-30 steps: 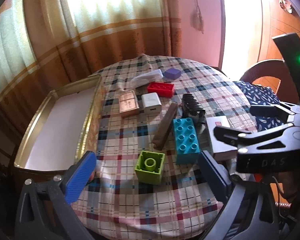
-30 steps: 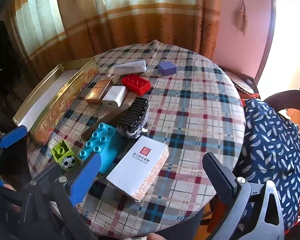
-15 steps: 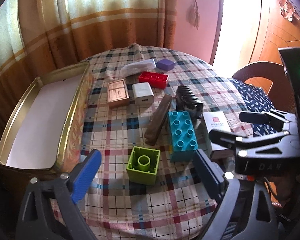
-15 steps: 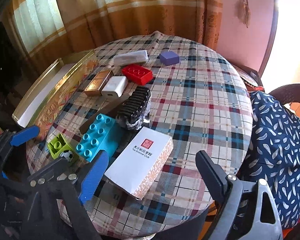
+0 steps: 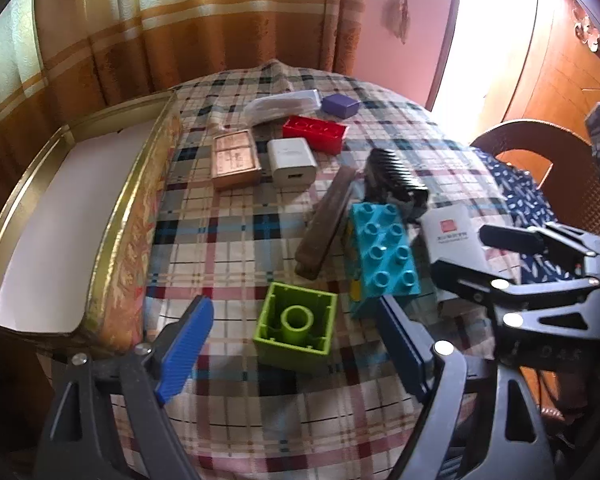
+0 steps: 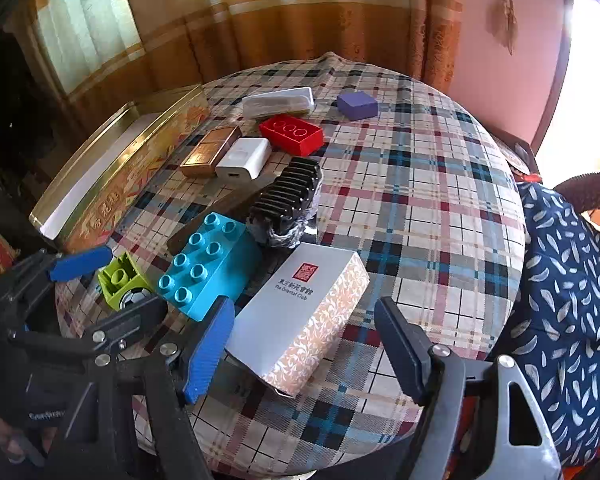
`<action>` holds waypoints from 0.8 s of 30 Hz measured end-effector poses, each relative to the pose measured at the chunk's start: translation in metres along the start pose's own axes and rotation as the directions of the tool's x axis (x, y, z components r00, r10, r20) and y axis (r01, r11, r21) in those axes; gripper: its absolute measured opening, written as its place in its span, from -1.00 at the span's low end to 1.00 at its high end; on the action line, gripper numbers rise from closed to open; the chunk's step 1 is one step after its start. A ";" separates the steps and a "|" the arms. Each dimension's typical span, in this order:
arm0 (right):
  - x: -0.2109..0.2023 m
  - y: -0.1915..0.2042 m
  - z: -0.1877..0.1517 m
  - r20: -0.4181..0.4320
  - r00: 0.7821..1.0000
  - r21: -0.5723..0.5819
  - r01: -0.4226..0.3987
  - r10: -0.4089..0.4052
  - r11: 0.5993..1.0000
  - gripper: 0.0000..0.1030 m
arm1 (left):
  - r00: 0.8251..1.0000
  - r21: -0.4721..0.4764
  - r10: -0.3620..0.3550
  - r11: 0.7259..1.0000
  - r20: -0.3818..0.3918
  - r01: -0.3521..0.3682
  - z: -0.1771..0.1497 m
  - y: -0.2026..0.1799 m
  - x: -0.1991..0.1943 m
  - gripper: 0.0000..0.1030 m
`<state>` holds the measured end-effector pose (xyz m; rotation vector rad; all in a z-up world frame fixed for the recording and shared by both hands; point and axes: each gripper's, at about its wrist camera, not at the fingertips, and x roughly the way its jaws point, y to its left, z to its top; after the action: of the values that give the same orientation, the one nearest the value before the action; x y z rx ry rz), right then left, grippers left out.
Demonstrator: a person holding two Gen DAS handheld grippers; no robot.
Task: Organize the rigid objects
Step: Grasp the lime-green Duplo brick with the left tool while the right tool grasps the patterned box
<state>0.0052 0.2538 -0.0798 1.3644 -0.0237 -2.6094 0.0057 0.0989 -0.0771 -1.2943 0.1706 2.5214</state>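
Note:
A lime green brick lies hollow side up near the table's front edge. My left gripper straddles it, jaws closing, with the blue pads still clear of its sides. A white patterned box lies between the fingers of my right gripper, whose jaws are also closing; the right finger stands apart from the box. A teal studded brick sits between the green brick and the box. The gold tin, lined white and holding nothing, stands at the left.
Further back lie a brown bar, a black ribbed piece, a white charger, a copper box, a red brick, a purple block and a clear case. A chair with a blue cushion stands at the right.
The left gripper came down and closer over the green brick and its jaws narrowed. The right gripper's jaws narrowed a little around the white box.

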 end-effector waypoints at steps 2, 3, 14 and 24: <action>0.000 0.001 0.001 -0.009 1.000 -0.010 -0.009 0.009 1.000 0.45 | 1.000 -0.001 0.003 1.000 -0.003 -0.003 0.001 0.002 0.000 0.62; -0.001 0.002 0.001 -0.010 1.000 -0.011 -0.012 0.012 1.000 0.45 | 1.000 0.001 0.004 1.000 -0.003 -0.004 0.001 0.002 0.000 0.62; 0.008 0.001 -0.003 -0.037 0.999 -0.036 -0.004 0.003 0.999 -0.18 | 0.998 -0.001 -0.017 1.000 -0.056 0.017 -0.005 0.004 0.016 -0.12; 0.007 -0.007 0.001 -0.027 1.000 -0.015 -0.010 0.009 1.000 -0.20 | 0.998 -0.024 -0.039 0.999 -0.050 0.038 -0.005 0.005 0.018 -0.25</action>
<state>-0.0008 0.2593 -0.0858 1.3911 -0.0070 -2.5778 -0.0018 0.0963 -0.0944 -1.3581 0.1260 2.4668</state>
